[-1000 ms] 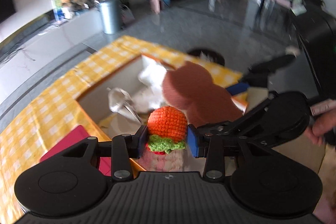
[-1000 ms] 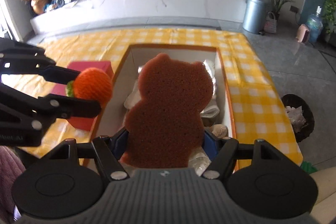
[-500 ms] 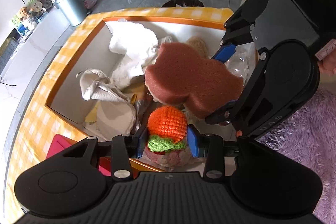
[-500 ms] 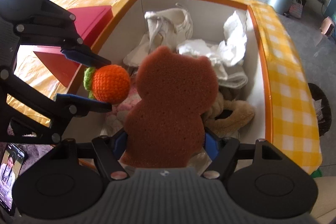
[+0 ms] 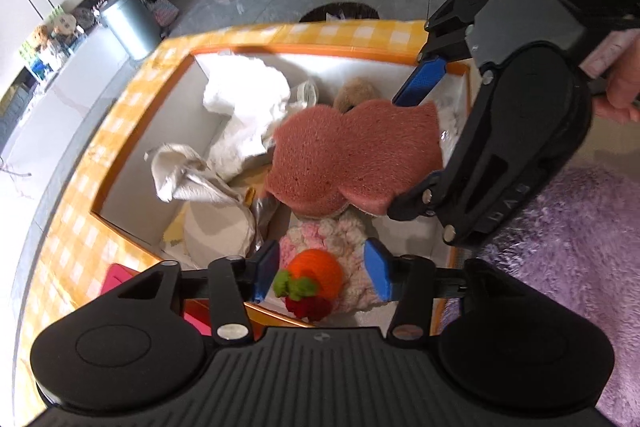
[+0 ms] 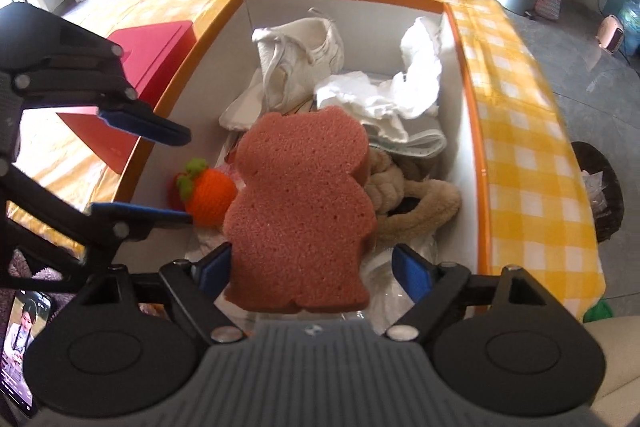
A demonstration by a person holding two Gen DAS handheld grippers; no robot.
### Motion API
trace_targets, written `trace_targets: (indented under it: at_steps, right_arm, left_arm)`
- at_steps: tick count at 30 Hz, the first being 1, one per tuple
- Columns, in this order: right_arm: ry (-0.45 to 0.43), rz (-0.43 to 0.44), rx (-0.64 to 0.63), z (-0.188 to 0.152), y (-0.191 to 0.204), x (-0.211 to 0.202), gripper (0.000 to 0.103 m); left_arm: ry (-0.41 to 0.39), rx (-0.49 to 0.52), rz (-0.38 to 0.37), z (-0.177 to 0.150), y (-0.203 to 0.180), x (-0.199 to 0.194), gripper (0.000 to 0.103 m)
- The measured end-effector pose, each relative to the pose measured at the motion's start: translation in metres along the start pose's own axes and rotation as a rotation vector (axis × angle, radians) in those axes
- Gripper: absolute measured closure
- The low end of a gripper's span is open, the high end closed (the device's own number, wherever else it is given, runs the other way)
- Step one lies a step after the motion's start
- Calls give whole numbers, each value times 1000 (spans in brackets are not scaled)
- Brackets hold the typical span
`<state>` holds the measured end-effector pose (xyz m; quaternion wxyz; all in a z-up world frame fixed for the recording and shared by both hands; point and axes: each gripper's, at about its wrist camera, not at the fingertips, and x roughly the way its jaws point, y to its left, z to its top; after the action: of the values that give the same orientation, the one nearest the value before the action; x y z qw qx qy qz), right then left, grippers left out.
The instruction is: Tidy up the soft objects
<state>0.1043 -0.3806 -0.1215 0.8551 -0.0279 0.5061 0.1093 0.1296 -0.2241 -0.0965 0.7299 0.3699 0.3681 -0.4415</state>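
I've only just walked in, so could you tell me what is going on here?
A person is dropping soft things into a white box with an orange rim. The left gripper is opening, and the orange crocheted toy lies loose between its pads on a pink knitted piece. The right gripper is opening too, letting go of the brown bear-shaped sponge over cloths and a plush toy.

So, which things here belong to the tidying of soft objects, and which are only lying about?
For the job:
- bear-shaped sponge
- crocheted orange
- box holding white cloths and a plush toy

Only lying about:
- red folder
- metal bin
- phone
- purple rug
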Motion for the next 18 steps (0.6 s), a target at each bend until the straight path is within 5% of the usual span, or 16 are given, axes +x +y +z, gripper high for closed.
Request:
trace_targets:
  at_steps: [8, 18]
  right_arm:
    - [-26, -64, 11, 7, 7, -29, 12]
    - [-145, -109, 32, 8, 34, -88, 11]
  left_arm:
    - [-49, 19, 42, -2, -6, -38, 29]
    - [-179, -40, 128, -14, -9, -106, 27]
